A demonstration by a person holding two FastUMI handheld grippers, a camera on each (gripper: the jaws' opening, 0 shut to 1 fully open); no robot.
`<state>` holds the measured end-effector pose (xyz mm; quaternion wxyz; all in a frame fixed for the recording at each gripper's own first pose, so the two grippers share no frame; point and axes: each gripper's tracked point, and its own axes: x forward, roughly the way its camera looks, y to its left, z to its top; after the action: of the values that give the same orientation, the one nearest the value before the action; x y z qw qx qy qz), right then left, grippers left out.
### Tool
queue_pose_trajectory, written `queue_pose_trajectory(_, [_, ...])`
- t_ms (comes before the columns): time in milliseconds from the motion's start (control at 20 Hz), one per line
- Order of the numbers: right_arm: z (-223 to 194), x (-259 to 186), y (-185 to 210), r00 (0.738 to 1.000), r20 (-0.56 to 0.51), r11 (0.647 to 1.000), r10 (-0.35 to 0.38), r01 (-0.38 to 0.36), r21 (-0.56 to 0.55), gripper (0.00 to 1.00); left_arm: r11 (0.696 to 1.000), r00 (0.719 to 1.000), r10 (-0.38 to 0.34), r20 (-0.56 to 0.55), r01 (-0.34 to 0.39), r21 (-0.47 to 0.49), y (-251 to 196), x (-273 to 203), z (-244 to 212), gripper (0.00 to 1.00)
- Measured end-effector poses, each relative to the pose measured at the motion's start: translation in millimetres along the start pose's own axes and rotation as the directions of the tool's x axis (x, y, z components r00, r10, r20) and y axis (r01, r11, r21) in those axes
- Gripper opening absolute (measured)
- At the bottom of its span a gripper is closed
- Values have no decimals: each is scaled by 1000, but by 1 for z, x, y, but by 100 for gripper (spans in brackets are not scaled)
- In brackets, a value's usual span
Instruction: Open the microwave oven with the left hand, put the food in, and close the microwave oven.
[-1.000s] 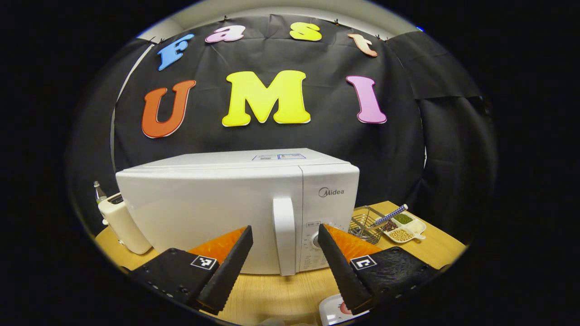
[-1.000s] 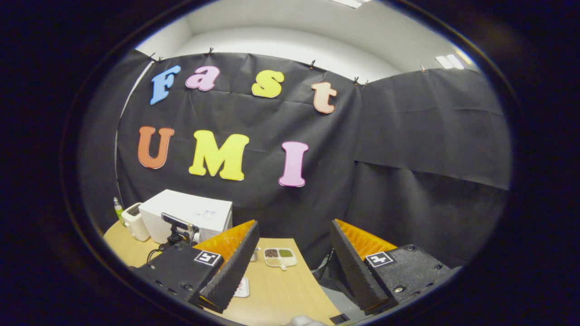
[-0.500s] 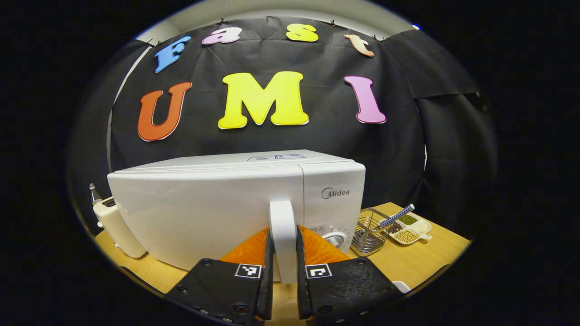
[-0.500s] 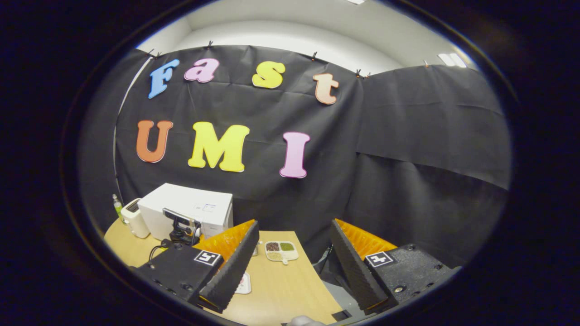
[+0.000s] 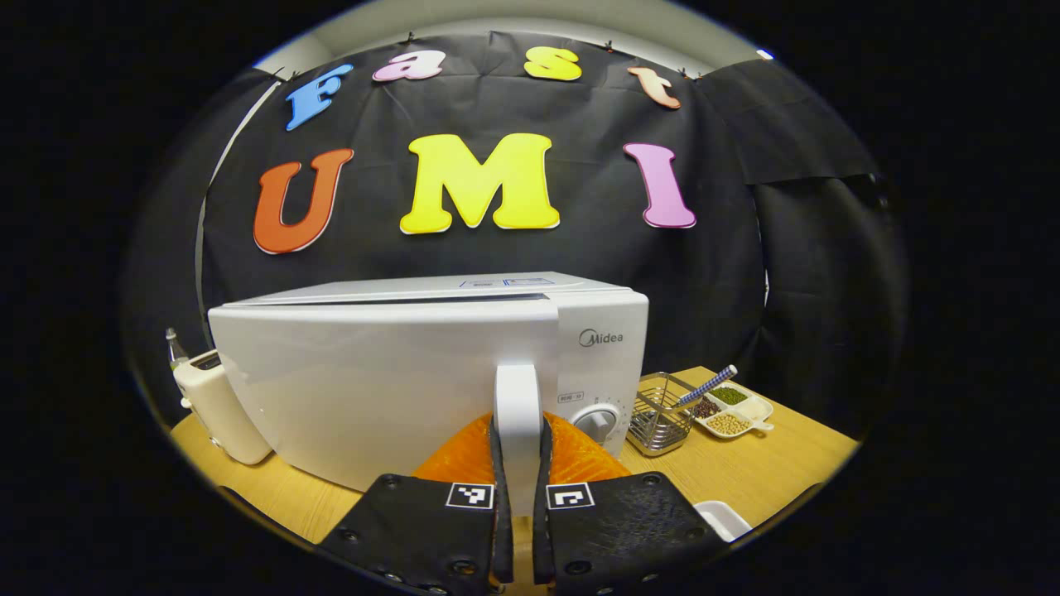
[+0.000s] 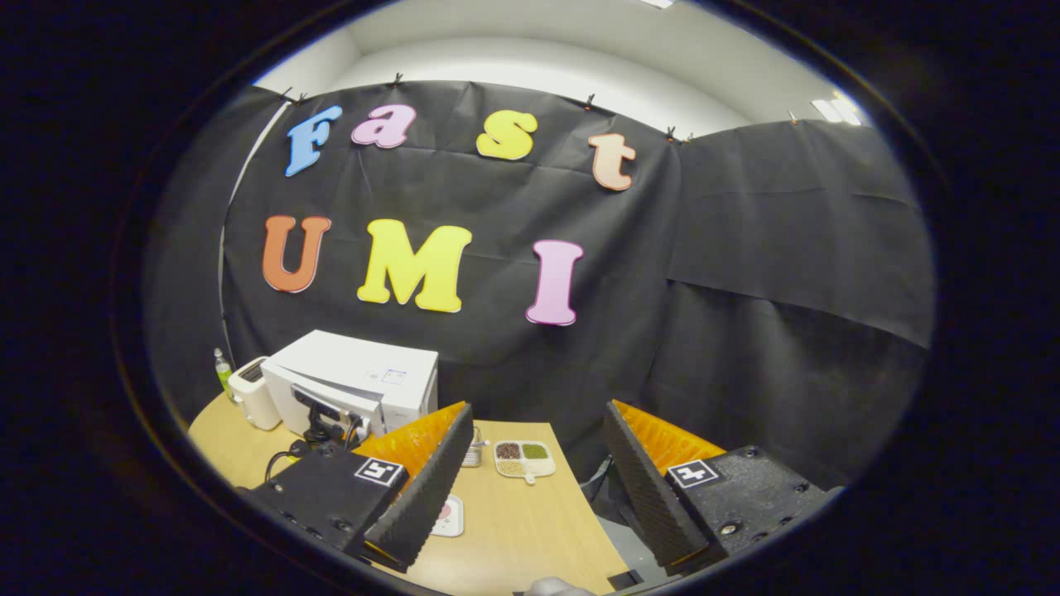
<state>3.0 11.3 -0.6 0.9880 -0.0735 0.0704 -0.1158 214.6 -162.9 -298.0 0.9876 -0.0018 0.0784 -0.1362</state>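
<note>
Handle of the white microwave, a smooth upright bar, sits pinched between the left gripper fingers in the left gripper view; a dark gap along the door's top edge shows it slightly ajar. A wire basket and sectioned dish stand right on the wooden tabletop.

In the right gripper view, the right gripper hangs spread wide above the tabletop's curved edge, well apart from the microwave, with a small plate below.
</note>
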Motion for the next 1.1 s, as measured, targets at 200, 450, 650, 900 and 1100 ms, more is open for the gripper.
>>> queue_pose_trajectory(200, [-4,11,30,995,5,995,102,-102,13,100,998,998,-63,-9,63,-25,9,-52,-8,9])
queue_pose_trajectory(450, [-6,26,48,980,14,979,197,-197,45,100,1000,998,-15,-56,15,-2,38,-109,-18,21])
queue_pose_trajectory(650, [-2,35,57,971,26,970,238,-239,39,96,999,996,52,-76,-52,-4,74,-136,-19,51])
queue_pose_trajectory(900, [-7,47,73,960,33,960,278,-279,16,96,993,991,108,-82,-104,46,102,-167,-20,89])
queue_pose_trajectory(1100, [-26,57,96,939,0,937,344,-343,59,96,990,986,135,-99,-131,50,123,-195,-23,96])
